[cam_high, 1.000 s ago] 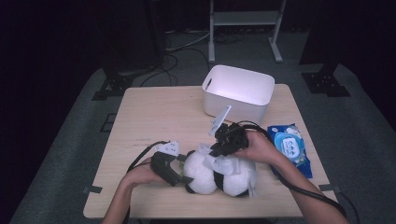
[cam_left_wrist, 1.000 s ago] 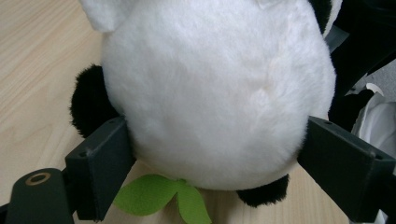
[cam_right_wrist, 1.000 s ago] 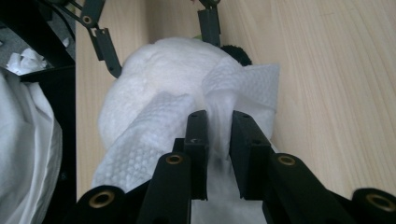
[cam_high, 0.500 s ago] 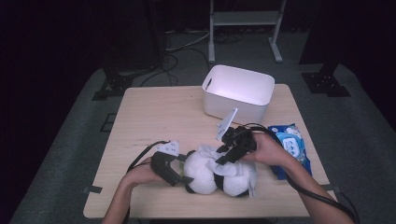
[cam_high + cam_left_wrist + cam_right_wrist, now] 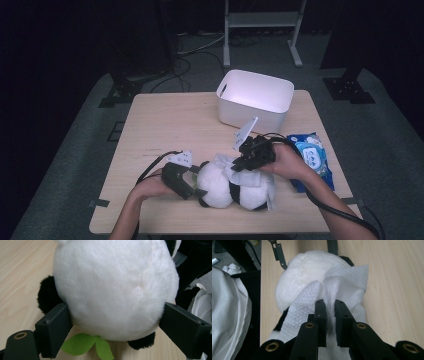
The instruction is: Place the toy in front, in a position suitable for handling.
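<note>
Wiping underway: left gripper [image 5: 192, 181] fingers clamped panda plush [image 5: 220, 182] sides, right gripper [image 5: 330, 305] fingers just closed, pinching wet wipe [image 5: 342, 283] on it; cleaning unfinished.

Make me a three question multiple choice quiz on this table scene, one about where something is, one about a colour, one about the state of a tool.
1. Where does the white bin stand?
A. at the table's far edge
B. on the floor
C. on top of the plush panda

2. What colour is the leaf under the plush panda?
A. red
B. green
C. blue

3. How is the right tool set?
A. wide open over bare wood
C. lying loose on the table
B. pinched on the white wipe on the panda

Answers:
1 A, the high view shows the bin on the table, away from the person.
2 B, the left gripper view shows a green leaf.
3 B, the right gripper view shows the jaws nearly together with wipe folds between them.
</note>
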### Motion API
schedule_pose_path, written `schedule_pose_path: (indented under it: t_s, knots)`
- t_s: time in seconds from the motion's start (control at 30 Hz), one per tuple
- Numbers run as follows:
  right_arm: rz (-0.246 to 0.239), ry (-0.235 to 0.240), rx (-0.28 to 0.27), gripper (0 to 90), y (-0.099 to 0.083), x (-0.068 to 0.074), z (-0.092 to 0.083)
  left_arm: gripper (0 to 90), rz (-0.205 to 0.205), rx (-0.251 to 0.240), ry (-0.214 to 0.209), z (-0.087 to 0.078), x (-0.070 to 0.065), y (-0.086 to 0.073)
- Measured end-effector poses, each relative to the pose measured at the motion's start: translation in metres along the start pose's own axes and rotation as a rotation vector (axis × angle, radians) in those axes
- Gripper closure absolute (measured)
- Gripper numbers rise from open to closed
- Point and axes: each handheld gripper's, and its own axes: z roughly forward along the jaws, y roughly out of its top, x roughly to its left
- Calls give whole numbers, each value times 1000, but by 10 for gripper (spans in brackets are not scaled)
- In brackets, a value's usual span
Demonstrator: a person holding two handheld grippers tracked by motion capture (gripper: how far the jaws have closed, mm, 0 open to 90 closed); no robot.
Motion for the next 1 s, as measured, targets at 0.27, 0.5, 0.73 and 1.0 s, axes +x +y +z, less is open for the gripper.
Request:
schedule_pose_path:
  t_s: [0.27, 0.5, 0.73, 1.0]
  knots:
    - [79, -52, -51, 809, -35, -1, -36, 114, -4, -3, 0, 0, 0, 0]
    - [119, -55, -100, 808, -60, 1, -42, 115, 3, -10, 6, -3, 1, 2]
    - [137, -49, -135, 809, -67, 0, -38, 116, -1, -14, 7, -2, 1, 2]
    - [115, -36, -123, 815, -47, -2, -29, 117, -1, -9, 4, -2, 0, 3]
